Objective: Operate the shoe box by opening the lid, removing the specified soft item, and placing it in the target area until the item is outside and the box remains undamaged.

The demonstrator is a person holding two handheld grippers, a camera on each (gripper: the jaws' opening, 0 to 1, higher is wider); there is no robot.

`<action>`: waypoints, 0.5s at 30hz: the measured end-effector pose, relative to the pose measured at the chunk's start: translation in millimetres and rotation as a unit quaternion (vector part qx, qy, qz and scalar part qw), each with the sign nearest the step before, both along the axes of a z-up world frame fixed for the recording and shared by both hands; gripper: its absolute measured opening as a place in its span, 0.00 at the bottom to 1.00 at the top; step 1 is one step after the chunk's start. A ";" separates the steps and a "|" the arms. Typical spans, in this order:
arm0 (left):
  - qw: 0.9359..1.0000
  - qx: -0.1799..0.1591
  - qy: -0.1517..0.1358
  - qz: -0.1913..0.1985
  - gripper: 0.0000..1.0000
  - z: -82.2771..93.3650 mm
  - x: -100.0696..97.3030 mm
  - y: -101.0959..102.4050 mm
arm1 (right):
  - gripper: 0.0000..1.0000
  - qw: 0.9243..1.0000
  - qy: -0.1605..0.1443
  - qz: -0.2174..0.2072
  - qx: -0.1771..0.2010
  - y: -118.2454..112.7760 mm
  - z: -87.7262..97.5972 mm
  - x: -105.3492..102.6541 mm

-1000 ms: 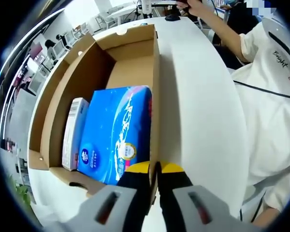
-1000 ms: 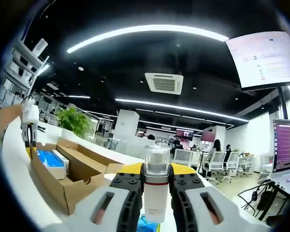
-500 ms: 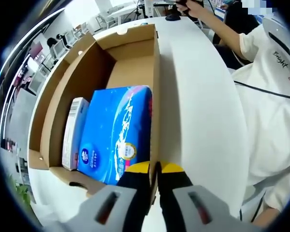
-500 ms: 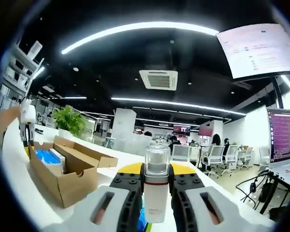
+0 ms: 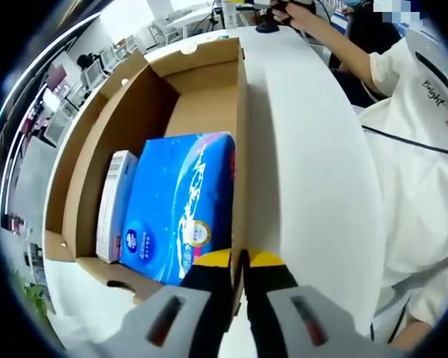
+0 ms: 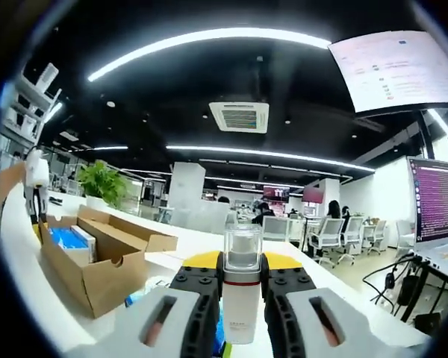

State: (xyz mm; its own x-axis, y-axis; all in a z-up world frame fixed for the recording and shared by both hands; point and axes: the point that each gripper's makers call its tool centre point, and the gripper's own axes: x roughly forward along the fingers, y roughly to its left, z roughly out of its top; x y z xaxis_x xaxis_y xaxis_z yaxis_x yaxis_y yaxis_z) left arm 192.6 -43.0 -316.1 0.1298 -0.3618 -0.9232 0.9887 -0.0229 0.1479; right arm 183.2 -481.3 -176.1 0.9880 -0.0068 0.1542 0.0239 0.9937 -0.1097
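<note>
- Shoe box (image 5: 209, 82): brown cardboard, open, standing on the white tabletop (image 5: 313, 171) along its curved edge. In the right gripper view the box (image 6: 97, 280) sits toward the left end of the tabletop (image 6: 30, 298), its lid flap (image 6: 127, 231) folded out to the far side.
- Tabletop is white, glossy and long; a black cable (image 5: 411, 140) crosses its right side in the left gripper view.
- Room: open office with a dark ceiling, long light strips (image 6: 209, 37), a ceiling air unit (image 6: 240, 116), a potted plant (image 6: 97, 186), office chairs (image 6: 325, 239) and screens (image 6: 392, 67) on the right.
- A person in a white shirt (image 5: 418, 149) stands by the tabletop's right edge, one hand (image 5: 295, 11) reaching toward the far end.
- Inside the box: a blue soft tissue pack (image 5: 183, 205) lies flat against the right wall at the near end; a slim white carton (image 5: 116, 205) lies just beside it, against the left wall. The far half of the box floor is bare cardboard.
- My left gripper (image 5: 239, 261): jaws together, pinching the box's near right wall at its corner.
- My right gripper (image 6: 241, 268): jaws clamped on a white bottle (image 6: 241, 298) with a clear cap (image 6: 243, 246), upright, held above the tabletop well apart from the box.
- The left gripper (image 6: 36, 186) appears at the box's far left end in the right gripper view.
</note>
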 end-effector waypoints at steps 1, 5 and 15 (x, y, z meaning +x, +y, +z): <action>1.000 0.000 0.000 0.000 0.04 0.0 0.0 0.0 | 0.18 1.000 -0.002 0.002 0.000 -0.9 3.1 0.2; 1.000 0.000 -0.001 0.000 0.04 0.1 0.1 -0.2 | 0.18 0.999 -0.019 0.001 -0.032 -3.4 20.1 -0.5; 1.000 -0.004 -0.003 0.000 0.05 0.7 0.5 0.1 | 0.18 1.000 -0.011 -0.012 0.015 -12.8 -12.2 -3.6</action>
State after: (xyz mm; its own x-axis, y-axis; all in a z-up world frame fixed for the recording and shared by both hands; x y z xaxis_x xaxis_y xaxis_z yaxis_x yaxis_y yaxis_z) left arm 193.1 -42.9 -315.4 0.1359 -0.3692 -0.9194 0.9877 -0.0217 0.1547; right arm 179.7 -494.1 -188.3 0.9840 -0.0361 0.1744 0.0506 0.9956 -0.0793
